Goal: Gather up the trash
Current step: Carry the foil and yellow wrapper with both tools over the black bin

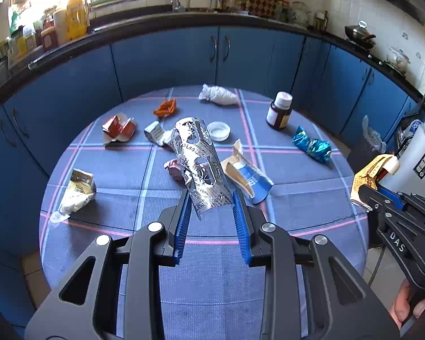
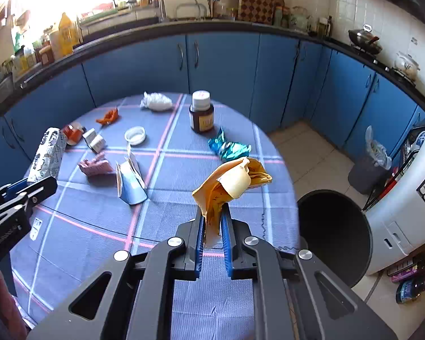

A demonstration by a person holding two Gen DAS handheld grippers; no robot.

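Note:
My left gripper (image 1: 211,198) is shut on a curled silver foil wrapper (image 1: 201,164), held up above the round table with the blue checked cloth (image 1: 206,277). My right gripper (image 2: 212,212) is shut on a crumpled yellow wrapper with a cream cap (image 2: 229,181), also lifted off the cloth. Each gripper shows at the edge of the other's view: the right one (image 1: 365,195) with its yellow wrapper (image 1: 368,175), the left one (image 2: 34,182) with the foil (image 2: 48,153). A black round bin (image 2: 334,226) stands on the floor just right of the table.
Loose trash lies on the cloth: a blue foil wrapper (image 2: 229,148), a squashed blue-white carton (image 2: 130,181), pink (image 2: 95,165), red (image 1: 119,127) and orange (image 1: 165,107) wrappers, a white bag (image 1: 219,95), a yellowish packet (image 1: 78,191). A brown pill bottle (image 2: 201,112) and white lid (image 2: 135,135) stand there. Blue cabinets ring the room.

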